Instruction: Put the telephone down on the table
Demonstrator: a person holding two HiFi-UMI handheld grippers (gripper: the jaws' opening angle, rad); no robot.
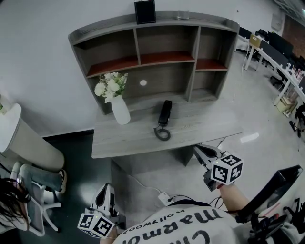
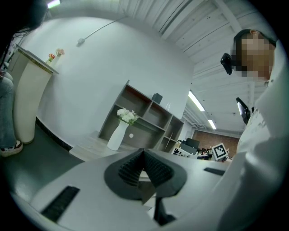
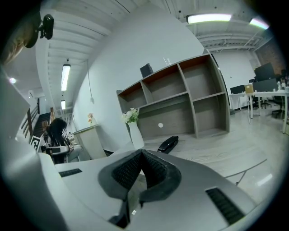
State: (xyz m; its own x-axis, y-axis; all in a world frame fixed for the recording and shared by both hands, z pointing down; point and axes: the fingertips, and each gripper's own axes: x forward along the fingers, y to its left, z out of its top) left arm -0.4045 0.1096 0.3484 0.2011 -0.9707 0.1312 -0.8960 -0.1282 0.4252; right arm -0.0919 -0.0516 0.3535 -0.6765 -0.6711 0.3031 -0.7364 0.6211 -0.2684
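We held both grippers low on the near side of the table [image 1: 205,125], neither touching it. The left gripper [image 1: 106,189] had its jaws clenched together on nothing. The right gripper [image 1: 199,151] sat further right, close to the table's near edge, and its pads were likewise pressed shut with nothing between them. On the floor between them lay a white power strip [image 1: 165,198] with its cable. The one filled container was the white vase [image 1: 120,110], which stood upright on the left part of the table and held a bunch of white flowers [image 1: 111,86]. To its right, and apart from it, the telephone [image 1: 165,113] lay flat near the middle of the tabletop. Its length ran from near to far, its coiled cord [image 1: 162,133] was looped at its near end, and it was well apart from both grippers with nothing between it and them. Behind both stood the grey shelf unit [image 1: 193,71] on the far side of the table, its upper compartments floored in reddish board, with a black box [image 1: 145,11] on its top. The tabletop was pale grey wood grain. At the left stood a white rounded counter [image 1: 24,138], a white wall lay beyond, and desks and chairs [image 1: 281,57] stood at the far right.
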